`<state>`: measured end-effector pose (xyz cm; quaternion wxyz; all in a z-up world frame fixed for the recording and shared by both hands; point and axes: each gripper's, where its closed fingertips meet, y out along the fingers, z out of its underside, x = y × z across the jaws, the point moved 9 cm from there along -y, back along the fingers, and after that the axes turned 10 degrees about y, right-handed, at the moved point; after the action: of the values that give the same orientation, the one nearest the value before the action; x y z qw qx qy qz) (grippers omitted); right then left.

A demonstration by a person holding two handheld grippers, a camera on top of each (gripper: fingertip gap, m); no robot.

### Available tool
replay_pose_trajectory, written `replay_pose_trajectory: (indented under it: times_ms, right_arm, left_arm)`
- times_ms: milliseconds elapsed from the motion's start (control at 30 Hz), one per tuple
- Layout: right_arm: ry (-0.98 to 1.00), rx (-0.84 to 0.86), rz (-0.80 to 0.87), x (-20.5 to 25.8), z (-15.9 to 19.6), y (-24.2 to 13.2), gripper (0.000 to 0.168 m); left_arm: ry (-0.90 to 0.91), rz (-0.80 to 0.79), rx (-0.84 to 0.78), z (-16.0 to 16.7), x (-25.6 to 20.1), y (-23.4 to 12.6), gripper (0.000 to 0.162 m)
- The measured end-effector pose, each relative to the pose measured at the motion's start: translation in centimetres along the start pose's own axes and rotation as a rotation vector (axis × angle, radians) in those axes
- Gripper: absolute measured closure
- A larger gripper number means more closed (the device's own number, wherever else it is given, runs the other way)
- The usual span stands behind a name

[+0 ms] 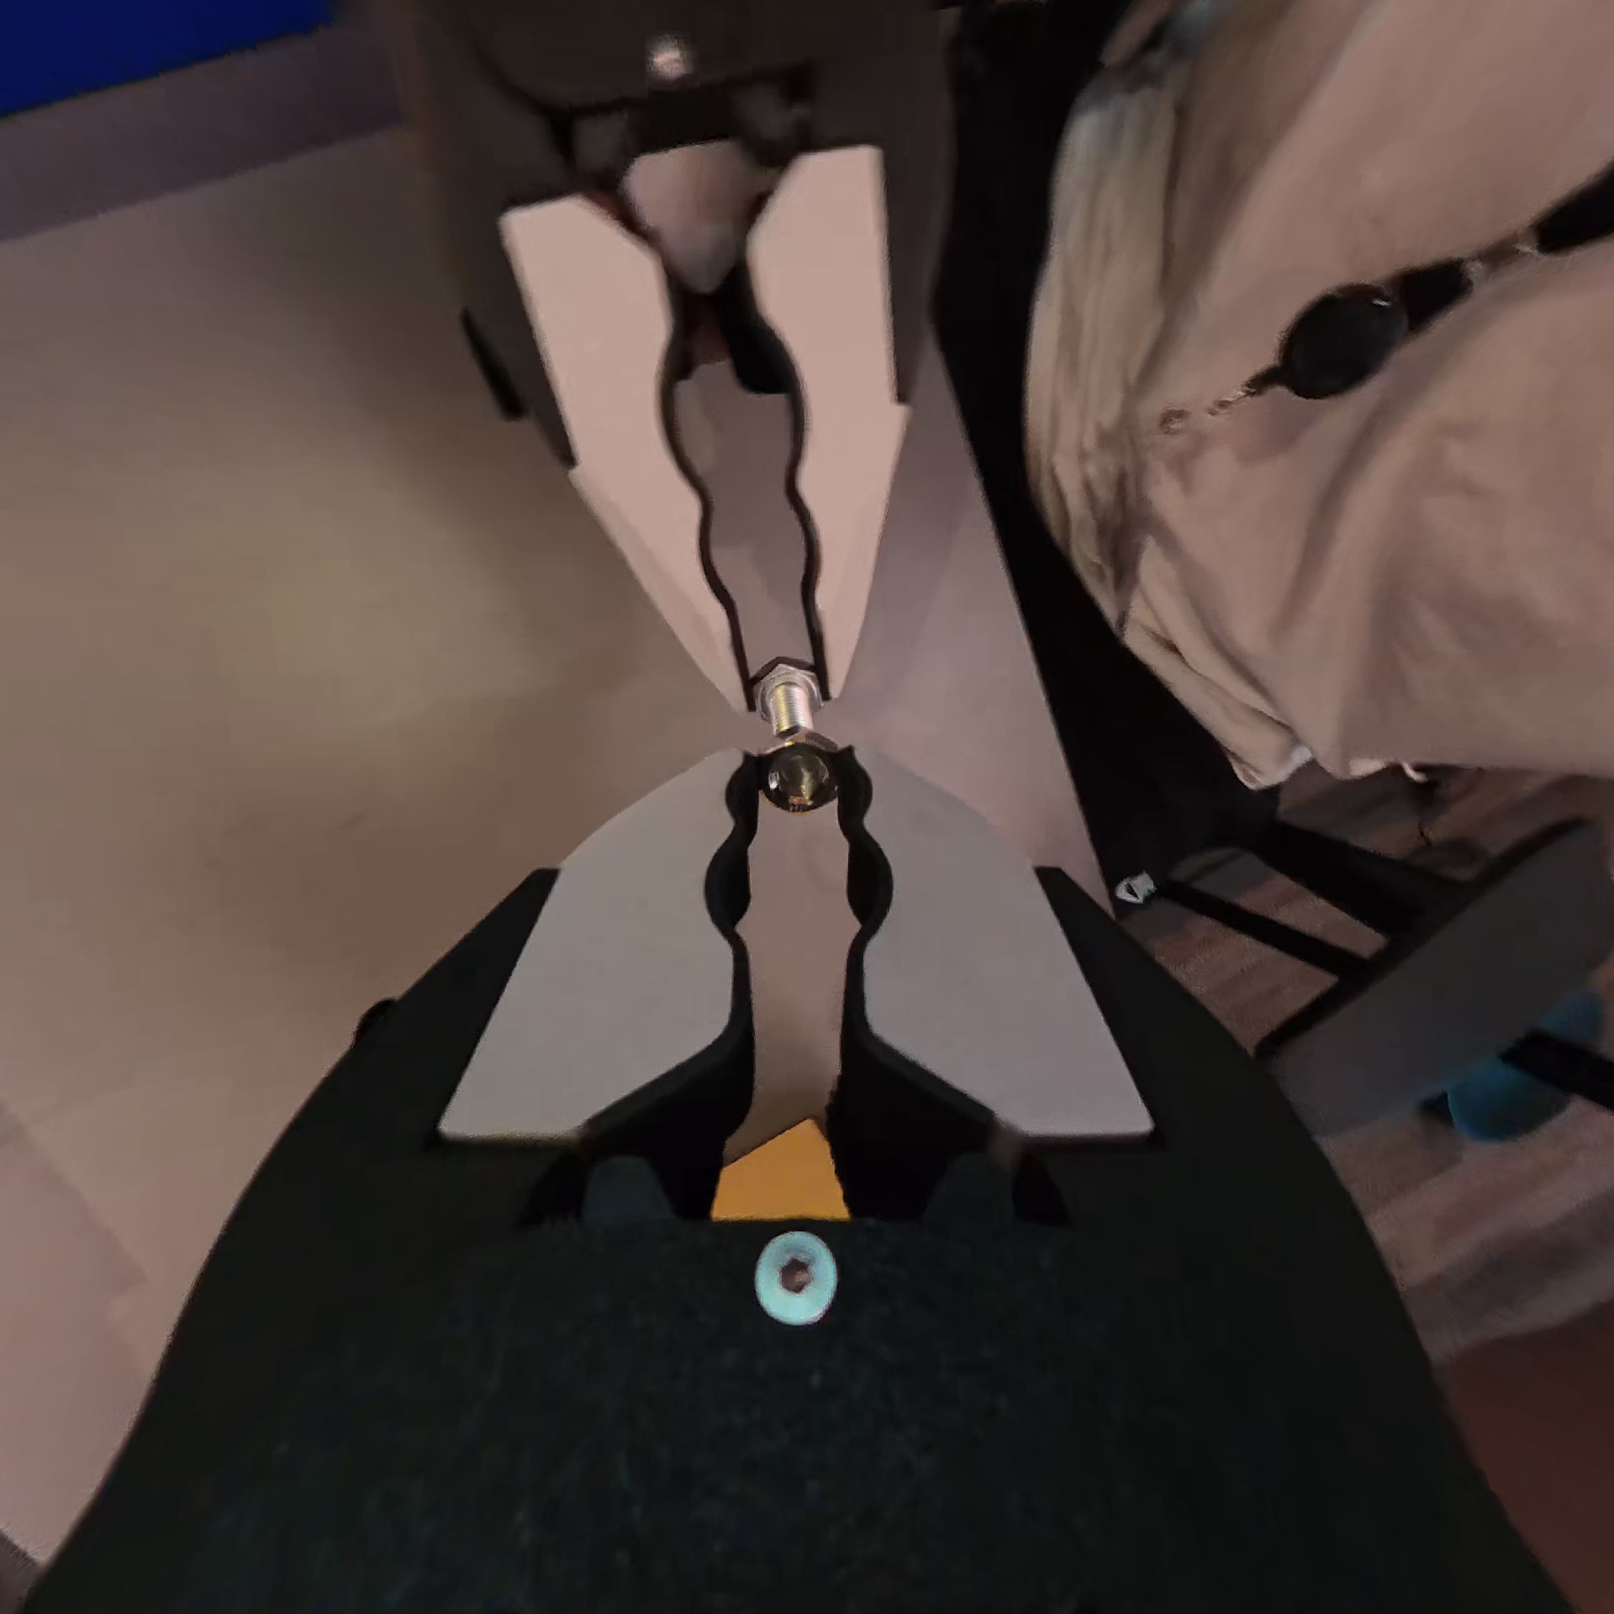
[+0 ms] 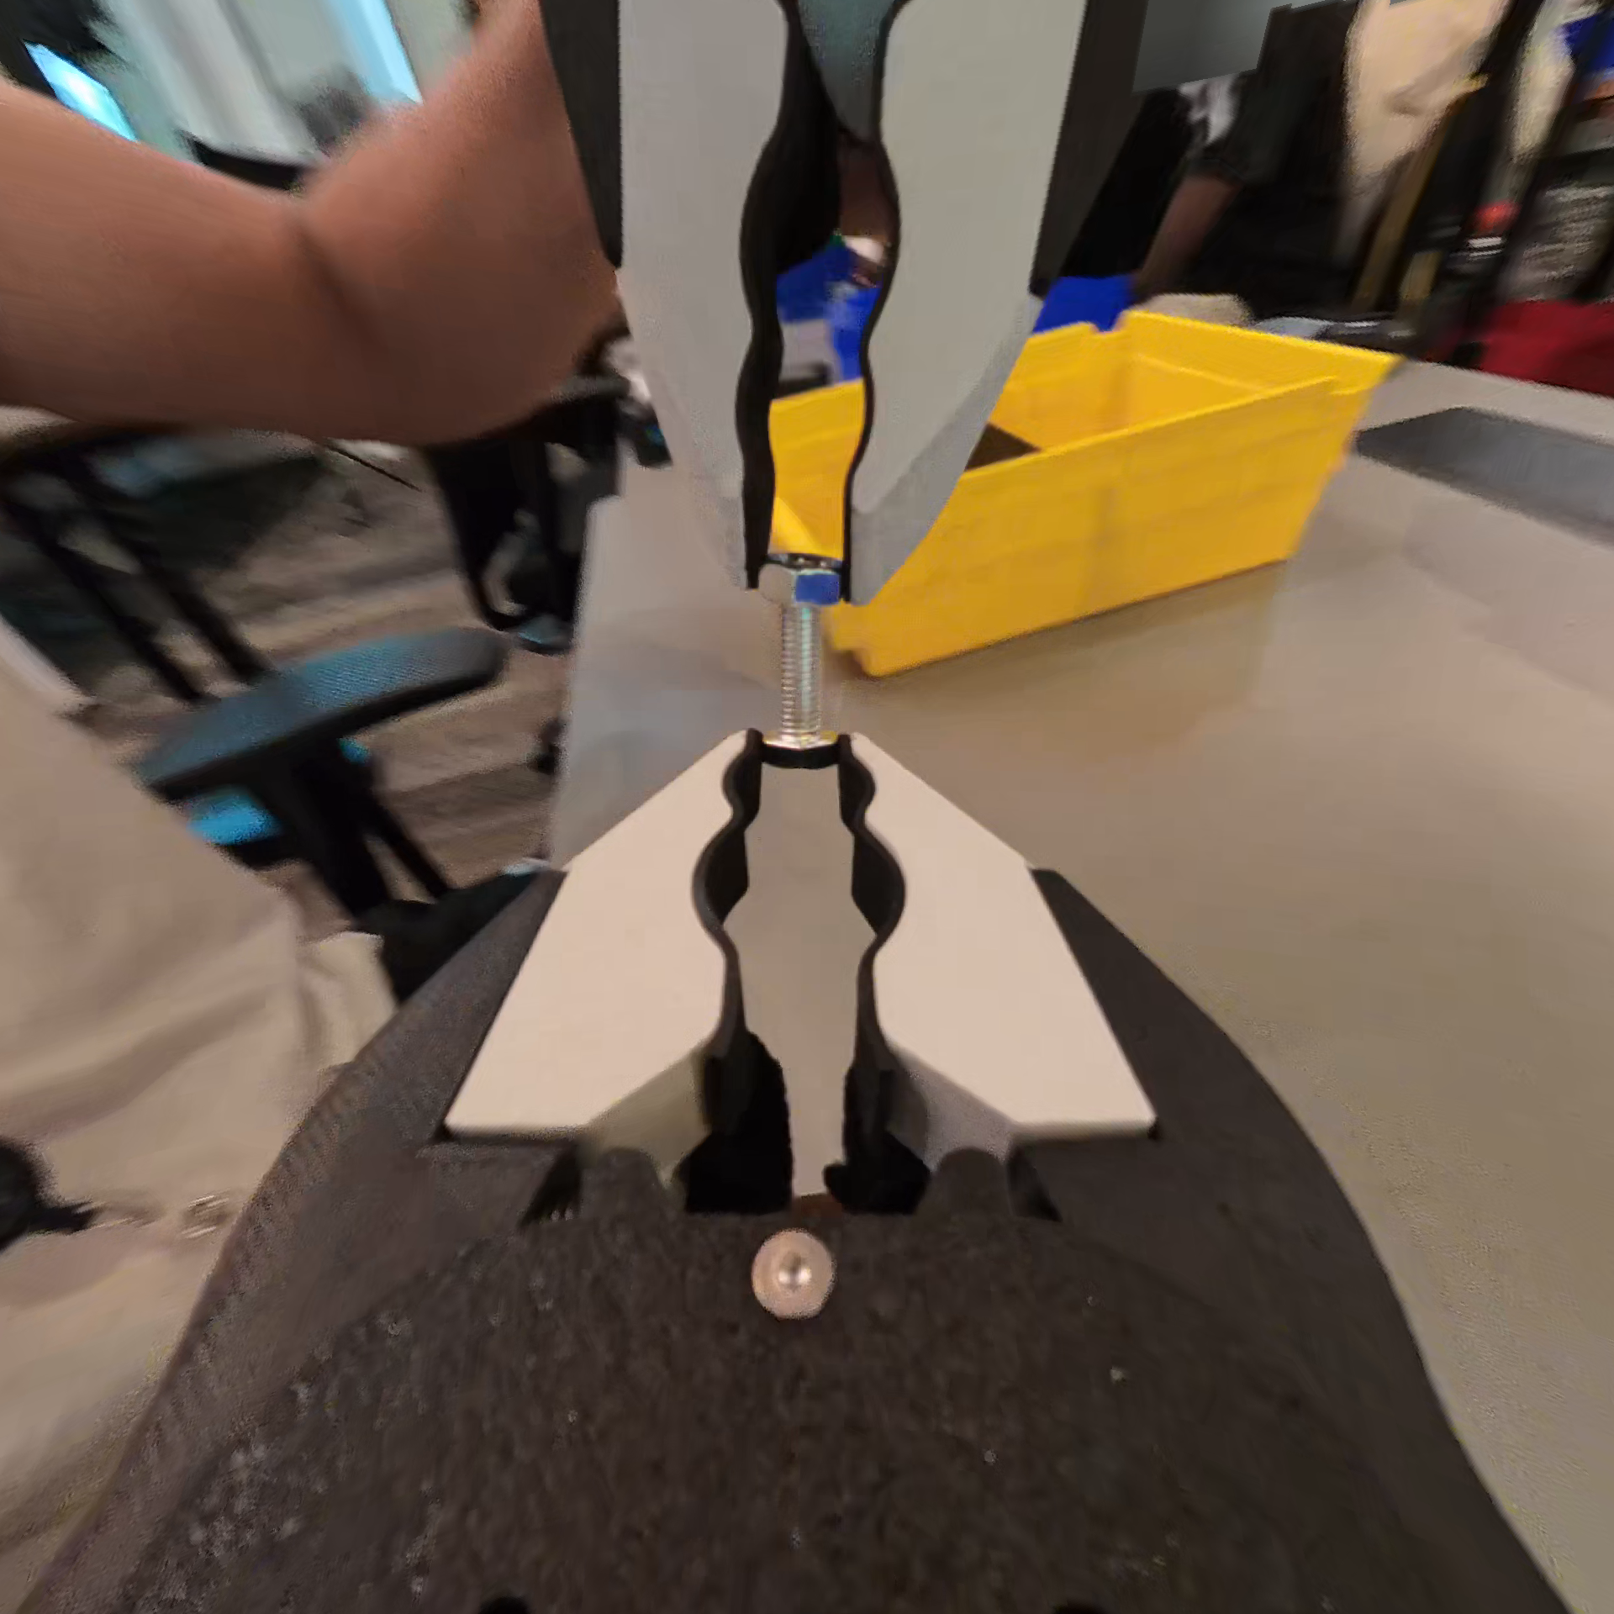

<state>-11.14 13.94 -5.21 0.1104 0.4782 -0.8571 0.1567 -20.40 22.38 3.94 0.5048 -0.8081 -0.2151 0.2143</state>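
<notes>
A silver bolt (image 2: 799,672) is held in the air between my two grippers, which face each other tip to tip. My left gripper (image 1: 796,767) is shut on the bolt's hex head (image 1: 796,780); in the right wrist view the left gripper (image 2: 799,581) comes down from the top. My right gripper (image 2: 799,744) is shut on a nut (image 2: 799,739) at the end of the threaded shaft; in the left wrist view the right gripper (image 1: 786,690) comes in from the top with the nut (image 1: 786,674) between its tips. The threaded shaft (image 1: 783,714) shows bare between the two.
A yellow plastic bin (image 2: 1135,489) stands on the grey table (image 2: 1223,873) behind the bolt, with blue bins (image 2: 1083,297) beyond it. A person's forearm (image 2: 262,288) and beige clothing (image 1: 1310,437) are close by. A black office chair (image 2: 332,690) stands off the table's left edge. Left and right tips are no more than a few centimetres apart.
</notes>
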Motion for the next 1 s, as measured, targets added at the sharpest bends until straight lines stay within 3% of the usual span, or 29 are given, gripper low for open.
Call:
replay_pose_trajectory:
  times_ms: [133, 233, 800, 900, 1000]
  right_arm:
    - [0.175, -0.049, -0.275, 0.4, 0.2, -0.3, 0.152]
    - [0.212, -0.071, -0.373, 0.8, 0.1, -0.3, 0.152]
    - [0.14, -0.081, -0.283, 0.8, 0.3, 0.2, 0.152]
    - [0.134, -0.102, -0.251, 0.5, 0.2, -0.1, 0.152]
    - [0.1, -0.175, -0.146, -0.1, -0.2, -0.8, 0.151]
  left_arm:
    - [0.119, 0.04, -0.013, -1.6, -1.3, -0.4, 0.145]
    - [0.149, 0.062, -0.028, -2.6, -1.8, -0.8, 0.145]
    - [0.115, 0.007, -0.037, -2.5, -2.0, -1.2, 0.141]
    - [0.082, -0.089, -0.118, -2.4, -1.8, -2.0, 0.127]
    - [-0.09, -0.372, -0.369, -1.9, -1.6, -3.1, 0.116]
